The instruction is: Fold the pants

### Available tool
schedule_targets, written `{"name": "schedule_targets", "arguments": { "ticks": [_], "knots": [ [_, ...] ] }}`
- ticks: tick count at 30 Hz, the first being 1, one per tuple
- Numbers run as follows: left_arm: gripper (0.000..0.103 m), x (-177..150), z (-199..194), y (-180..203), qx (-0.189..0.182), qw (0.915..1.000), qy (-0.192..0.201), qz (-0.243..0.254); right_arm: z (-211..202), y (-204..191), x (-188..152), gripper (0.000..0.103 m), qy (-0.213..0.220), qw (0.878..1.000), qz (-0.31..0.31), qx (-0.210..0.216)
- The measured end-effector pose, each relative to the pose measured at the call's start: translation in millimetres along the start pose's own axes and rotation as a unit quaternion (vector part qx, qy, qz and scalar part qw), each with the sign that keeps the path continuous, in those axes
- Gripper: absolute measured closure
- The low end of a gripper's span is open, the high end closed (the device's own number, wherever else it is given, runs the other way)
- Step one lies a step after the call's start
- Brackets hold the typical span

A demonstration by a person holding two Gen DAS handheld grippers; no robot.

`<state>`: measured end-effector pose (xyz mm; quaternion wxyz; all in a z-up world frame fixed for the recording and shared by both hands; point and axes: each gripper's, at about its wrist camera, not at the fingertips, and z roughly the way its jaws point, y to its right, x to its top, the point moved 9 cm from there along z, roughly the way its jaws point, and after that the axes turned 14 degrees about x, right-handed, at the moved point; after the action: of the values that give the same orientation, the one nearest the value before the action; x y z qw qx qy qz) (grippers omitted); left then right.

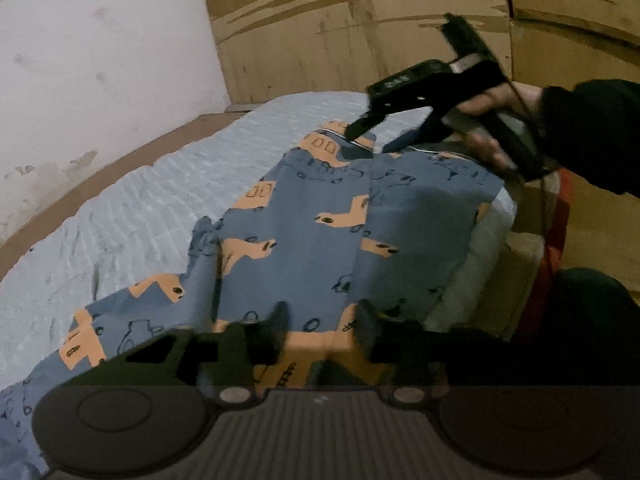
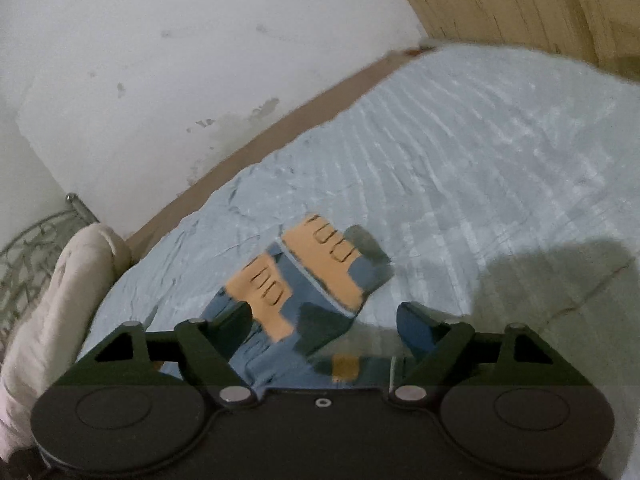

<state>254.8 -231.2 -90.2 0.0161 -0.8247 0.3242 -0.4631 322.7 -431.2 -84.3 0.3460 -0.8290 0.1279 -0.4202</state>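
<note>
Pants [image 1: 340, 220] lie on the bed sheet [image 1: 140, 200], wall [image 1: 100, 40] behind.

One pair of pants [image 1: 320, 220], one bedsheet [image 1: 140, 208], two grippers.

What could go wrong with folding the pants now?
The left gripper has only a thin bit of the pants between its fingers, so the cloth might slip out when pulled. The right gripper is open around a loose flap, so it could close on too little fabric. The pants also lie near the edge of the bed, so a tug might drag them off.
</note>
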Motion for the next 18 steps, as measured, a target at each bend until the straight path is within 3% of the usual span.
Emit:
{"name": "schedule_targets", "arguments": {
  "ticks": [1,3,5,6,7,8,18],
  "knots": [
    [0.093,0.4,-0.1,0.4,0.001,1.0,-0.001,0.001,5.3,-0.5,1.0,0.028,-0.001,1.0,0.006,0.0],
    [0.099,1.0,1.6,-1.8,0.007,1.0,-0.005,-0.004,9.7,1.1,5.2,0.033,0.001,1.0,0.014,0.002],
    [0.103,1.7,0.8,-5.8,0.007,0.9997,-0.009,-0.02,12.3,2.6,8.5,0.064,0.004,1.0,0.013,-0.007],
    [0.103,2.5,-1.3,-8.0,0.006,0.9996,-0.008,-0.028,11.9,2.1,10.0,0.071,0.007,1.0,0.014,-0.012],
    [0.103,3.6,-3.6,-10.2,0.007,0.9994,-0.006,-0.034,11.7,2.4,11.7,0.088,0.009,1.0,0.014,-0.015],
    [0.103,4.4,-6.1,-11.6,0.008,0.9993,-0.003,-0.036,9.8,0.7,12.8,0.097,0.012,1.0,0.011,-0.015],
    [0.103,21.2,-35.0,-29.3,0.009,0.997,0.034,-0.068,-57.3,-60.0,33.6,0.099,0.061,0.995,-0.078,-0.001]
  ]
}}
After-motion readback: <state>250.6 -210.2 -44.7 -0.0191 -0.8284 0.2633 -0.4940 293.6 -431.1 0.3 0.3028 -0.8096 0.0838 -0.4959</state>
